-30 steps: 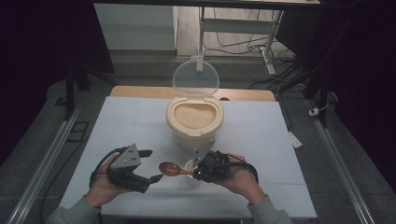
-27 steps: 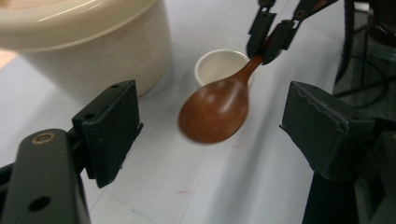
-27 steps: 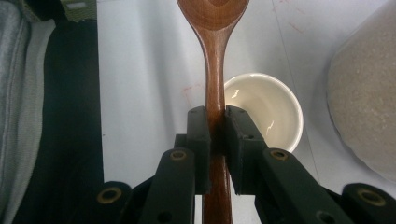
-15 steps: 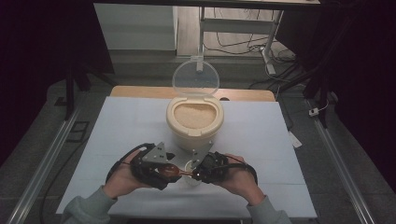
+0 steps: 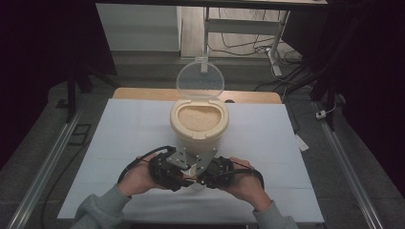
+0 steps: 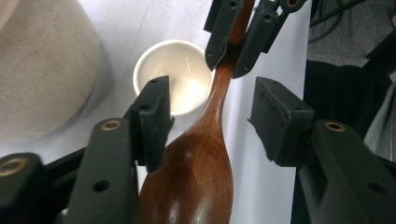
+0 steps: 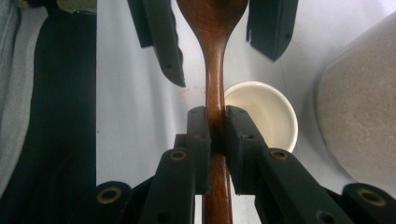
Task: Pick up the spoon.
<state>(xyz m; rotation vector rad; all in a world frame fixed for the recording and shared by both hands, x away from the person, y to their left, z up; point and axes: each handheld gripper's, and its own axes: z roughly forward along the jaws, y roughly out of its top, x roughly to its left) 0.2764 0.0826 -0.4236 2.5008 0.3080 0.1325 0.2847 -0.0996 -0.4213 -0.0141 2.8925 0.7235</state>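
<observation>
White surface (image 5: 124, 143), rice container (image 5: 199, 124) as landmark. Just before it: left gripper (image 6: 210, 121) fingers spread, just been closing around wooden spoon (image 6: 196, 177) bowl, not touching; spoon axis runs gripper to gripper; right gripper (image 7: 215, 140) fingers pinch handle above white cup (image 7: 266, 116).

Our left gripper (image 6: 210, 121) has just been closing, its jaws flanking the brown wooden spoon (image 6: 198, 172) without pressing it. The right gripper (image 6: 240, 39) clamps its handle above a small white ceramic cup (image 6: 175, 65).

Two forearms reach in from below, hands close together. The right tool (image 7: 215, 130) has its jaws clamped on a wooden spoon (image 7: 215, 70). The left tool (image 6: 210, 121) faces it, its jaws just closing, not yet pressing the spoon's bowl between them.
</observation>
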